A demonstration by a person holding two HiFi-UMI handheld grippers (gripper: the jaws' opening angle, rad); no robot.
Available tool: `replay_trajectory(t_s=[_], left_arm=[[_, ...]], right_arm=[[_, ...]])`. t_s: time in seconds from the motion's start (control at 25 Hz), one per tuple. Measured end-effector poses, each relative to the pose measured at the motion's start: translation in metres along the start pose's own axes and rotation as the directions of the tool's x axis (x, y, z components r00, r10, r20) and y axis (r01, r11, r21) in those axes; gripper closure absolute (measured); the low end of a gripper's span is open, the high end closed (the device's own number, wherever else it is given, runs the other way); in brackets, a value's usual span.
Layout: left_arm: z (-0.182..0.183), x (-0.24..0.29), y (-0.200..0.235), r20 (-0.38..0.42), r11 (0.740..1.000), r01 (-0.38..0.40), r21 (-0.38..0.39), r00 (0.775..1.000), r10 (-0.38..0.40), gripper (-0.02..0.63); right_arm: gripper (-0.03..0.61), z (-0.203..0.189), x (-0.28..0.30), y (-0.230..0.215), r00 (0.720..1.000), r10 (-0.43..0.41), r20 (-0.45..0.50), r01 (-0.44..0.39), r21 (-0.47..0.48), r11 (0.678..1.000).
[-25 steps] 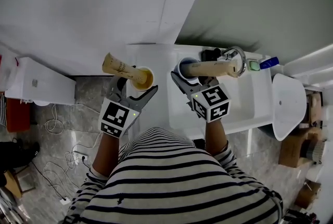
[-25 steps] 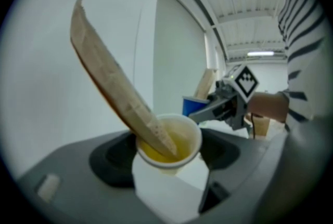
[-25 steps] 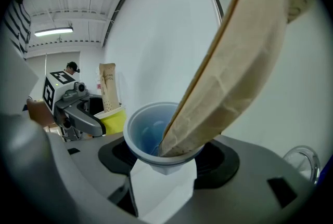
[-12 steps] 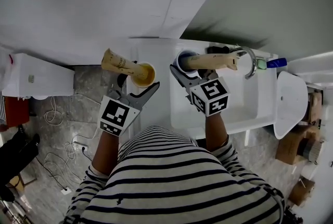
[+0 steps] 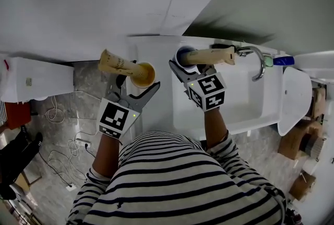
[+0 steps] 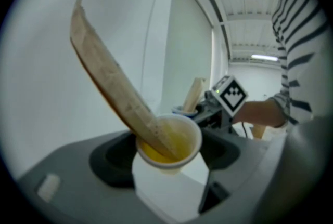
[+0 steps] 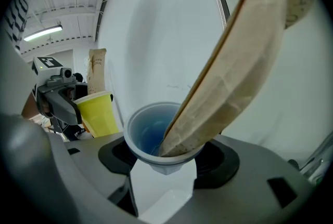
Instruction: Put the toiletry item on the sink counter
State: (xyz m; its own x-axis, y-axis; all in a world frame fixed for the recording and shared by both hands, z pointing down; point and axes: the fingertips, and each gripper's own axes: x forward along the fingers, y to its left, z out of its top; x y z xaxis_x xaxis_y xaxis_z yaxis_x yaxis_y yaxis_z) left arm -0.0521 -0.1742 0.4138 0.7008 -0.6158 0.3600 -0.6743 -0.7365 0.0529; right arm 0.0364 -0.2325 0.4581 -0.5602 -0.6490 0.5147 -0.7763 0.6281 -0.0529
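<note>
My left gripper (image 5: 137,84) is shut on a yellow cup (image 5: 143,73) with a tan tube (image 5: 117,64) leaning out of it to the left. It hangs over the left end of the white sink counter (image 5: 156,49). My right gripper (image 5: 189,66) is shut on a blue cup (image 5: 183,55) that holds a second tan tube (image 5: 211,55), over the basin's back left corner. The left gripper view shows the yellow cup (image 6: 169,142) and its tube (image 6: 112,82) between the jaws. In the right gripper view the blue cup (image 7: 156,134) and its tube (image 7: 234,77) sit the same way.
The white basin (image 5: 245,98) has a chrome faucet (image 5: 257,62) at the back, with a green item (image 5: 268,61) and a blue item (image 5: 284,60) beside it. A white toilet lid (image 5: 292,98) stands right. A white box (image 5: 31,80) and cables (image 5: 62,114) lie left on the floor.
Both grippers have sunk with their cups and shifted a little toward the wall. The right tube's tip now lies left of the faucet instead of across it. Both grips are unchanged.
</note>
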Motion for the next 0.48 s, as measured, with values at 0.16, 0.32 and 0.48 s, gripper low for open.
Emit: replay_trajectory(t_s=[0.16,0.32,0.48], left_arm=[[-0.005,0.011,0.005,-0.006,1.000,0.010,-0.007,1.000,-0.010,0.244],[-0.004,0.019,0.007,0.012,1.000,0.012,-0.016,1.000,-0.012,0.244],[-0.008,0.027,0.010,0.002,1.000,0.019,-0.018,1.000,-0.019,0.244]], right_arm=[[0.281,-0.012,0.019,-0.011,1.000,-0.012,-0.015,0.012,0.002,1.000],[0.281,-0.024,0.036,-0.020,0.999,-0.031,-0.030,0.031,0.003,1.000],[0.281,-0.039,0.052,-0.029,0.997,-0.054,-0.050,0.054,0.010,0.998]])
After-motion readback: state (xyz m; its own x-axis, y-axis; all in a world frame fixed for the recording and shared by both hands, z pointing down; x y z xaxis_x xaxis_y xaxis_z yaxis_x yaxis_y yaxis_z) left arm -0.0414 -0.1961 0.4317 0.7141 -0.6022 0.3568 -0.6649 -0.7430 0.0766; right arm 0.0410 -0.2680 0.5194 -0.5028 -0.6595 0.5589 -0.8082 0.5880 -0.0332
